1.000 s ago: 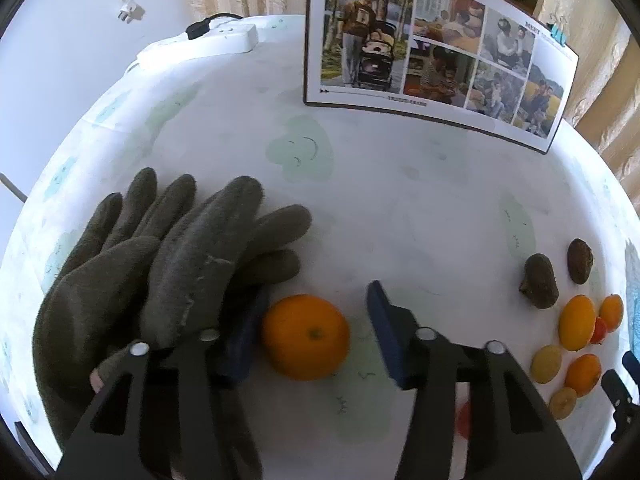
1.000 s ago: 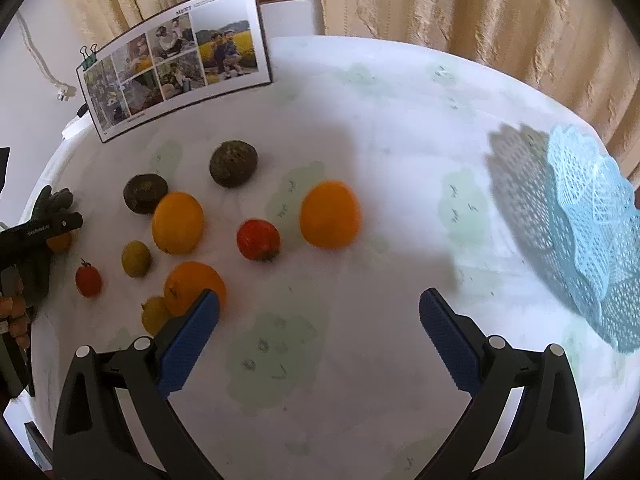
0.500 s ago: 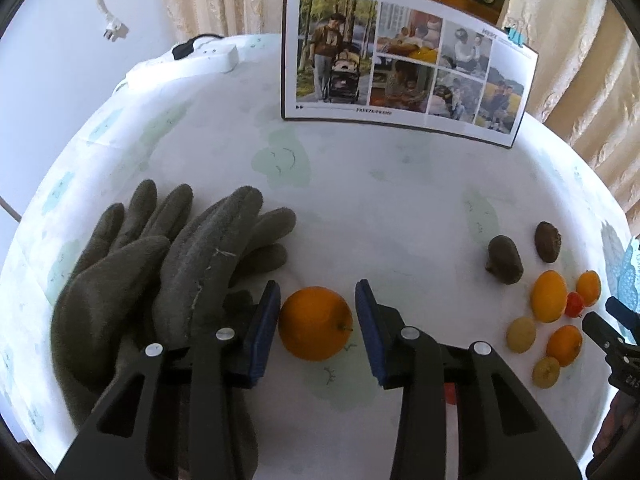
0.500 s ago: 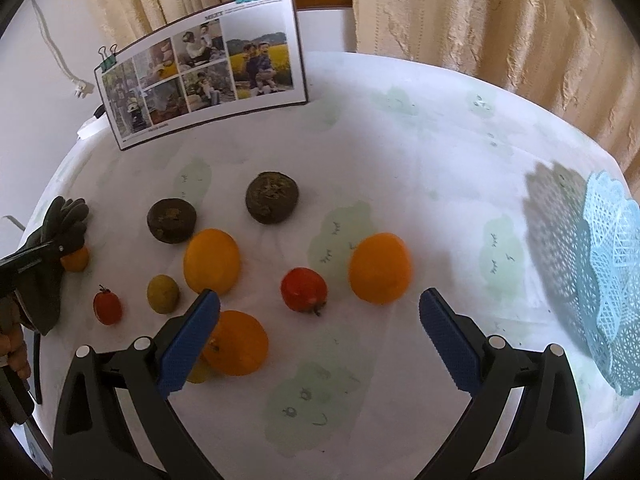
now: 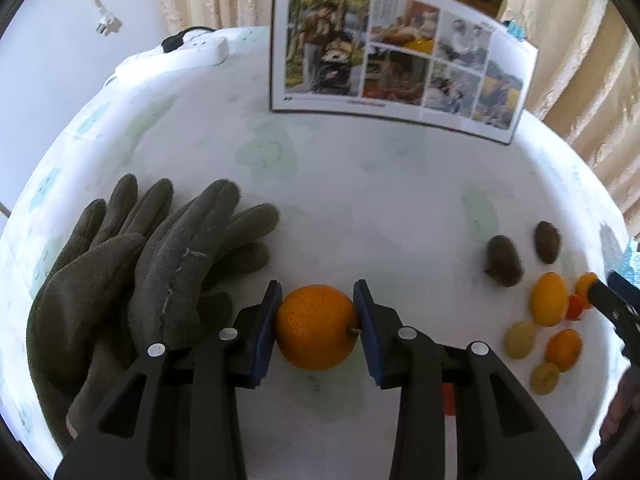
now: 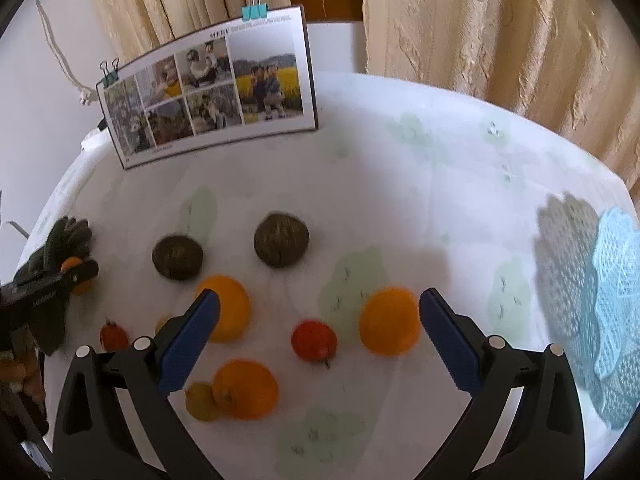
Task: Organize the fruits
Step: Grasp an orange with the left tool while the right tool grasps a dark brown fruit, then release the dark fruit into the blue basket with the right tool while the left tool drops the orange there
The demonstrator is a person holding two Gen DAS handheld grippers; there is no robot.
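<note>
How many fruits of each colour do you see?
Orange fruits: 4
Brown fruits: 2
Red fruits: 2
Yellow fruits: 2
Total: 10

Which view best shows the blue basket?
The right wrist view: the basket shows its lattice rim and shadow at the table's right edge. The left wrist view catches only a blue sliver at its right border.

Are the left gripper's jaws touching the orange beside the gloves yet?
Touching. In the left wrist view the left gripper has both blue jaws pressed flush against opposite sides of the orange, with no gap on either side.
</note>
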